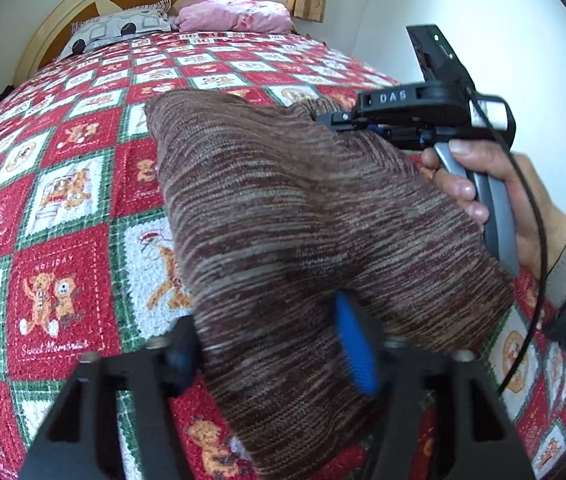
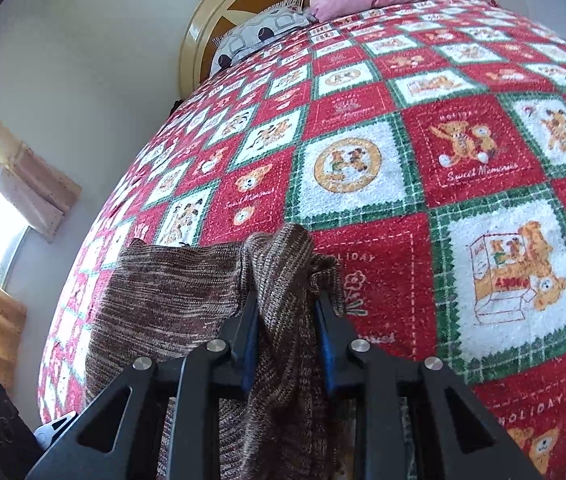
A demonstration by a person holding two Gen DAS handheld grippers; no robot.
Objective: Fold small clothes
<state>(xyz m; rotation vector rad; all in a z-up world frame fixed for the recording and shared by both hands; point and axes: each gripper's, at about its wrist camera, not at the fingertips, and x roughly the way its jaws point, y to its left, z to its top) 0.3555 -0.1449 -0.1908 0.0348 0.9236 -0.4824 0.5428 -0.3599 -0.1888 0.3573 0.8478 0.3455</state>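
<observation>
A brown striped knit garment (image 1: 291,216) hangs lifted above the bed between both grippers. My left gripper (image 1: 279,352) is shut on its near edge; the blue pad (image 1: 357,348) presses the cloth. My right gripper (image 1: 339,120) shows in the left wrist view at the garment's far right corner, held by a hand (image 1: 495,196). In the right wrist view my right gripper (image 2: 287,308) is shut on a bunched fold of the garment (image 2: 171,292), which drapes to the left.
The bed is covered by a red, white and green teddy-bear quilt (image 1: 63,208) (image 2: 423,152). A pink pillow (image 1: 235,16) and a grey patterned pillow (image 1: 119,28) lie by the cream headboard (image 1: 83,4). Walls and curtains surround the bed.
</observation>
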